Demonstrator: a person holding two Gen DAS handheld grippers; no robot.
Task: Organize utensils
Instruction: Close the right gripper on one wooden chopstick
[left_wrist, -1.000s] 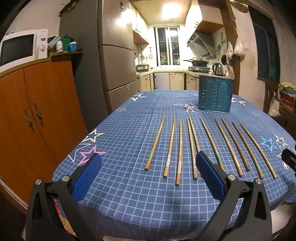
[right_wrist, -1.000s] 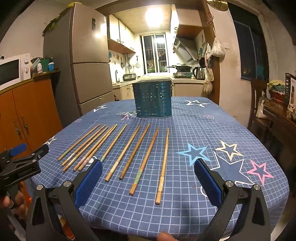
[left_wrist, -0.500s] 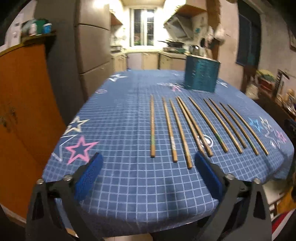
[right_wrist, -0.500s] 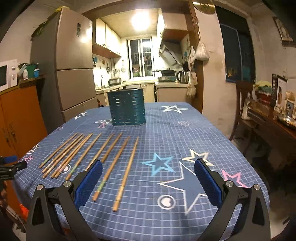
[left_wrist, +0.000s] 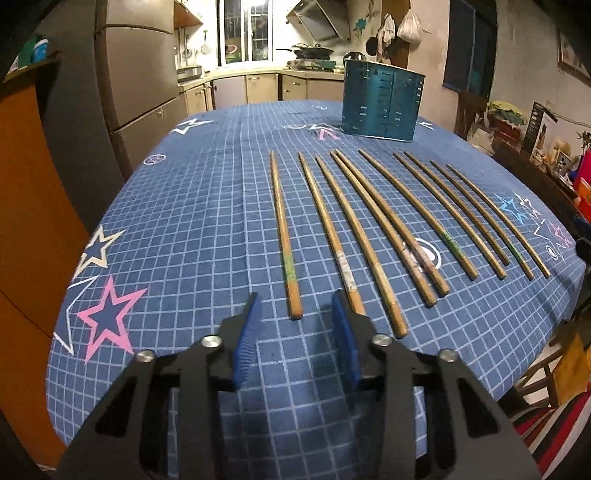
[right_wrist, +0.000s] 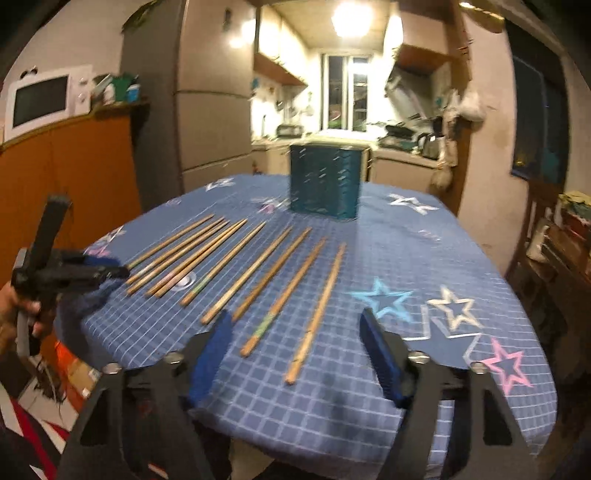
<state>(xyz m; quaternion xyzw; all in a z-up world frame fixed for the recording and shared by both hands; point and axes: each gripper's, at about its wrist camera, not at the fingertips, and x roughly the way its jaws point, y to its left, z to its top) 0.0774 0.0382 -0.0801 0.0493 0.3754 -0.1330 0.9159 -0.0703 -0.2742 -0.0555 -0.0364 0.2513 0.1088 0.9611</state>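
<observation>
Ten wooden chopsticks (left_wrist: 284, 236) lying side by side on the blue star-patterned surface (left_wrist: 192, 229), all on the near side of the teal holder (left_wrist: 382, 99), thin tips toward it, thick ends toward the edge. Holder upright, well apart from the row, nothing visible inside from these angles.

Left tongs (left_wrist: 297, 314) closing, already narrow, just in front of the thick end of the stick farthest to the left of the holder; nothing between the pads yet, no contact visible. Right tongs (right_wrist: 295, 325) also closing, medium gap, above the near ends of the two sticks at the opposite side of the row (right_wrist: 317, 314); not pressing on either.

Probably light, stiff and smooth, so likely to roll or slip on the cloth. Best taken near the thick end, pads across the shaft, then lifted and tilted tip-down toward the holder.

Right wrist view blurred, so exact height of those tongs over the sticks not clear. Holder's compartments hidden. Near end of the second stick partly covered by a left pad (left_wrist: 343, 332).
</observation>
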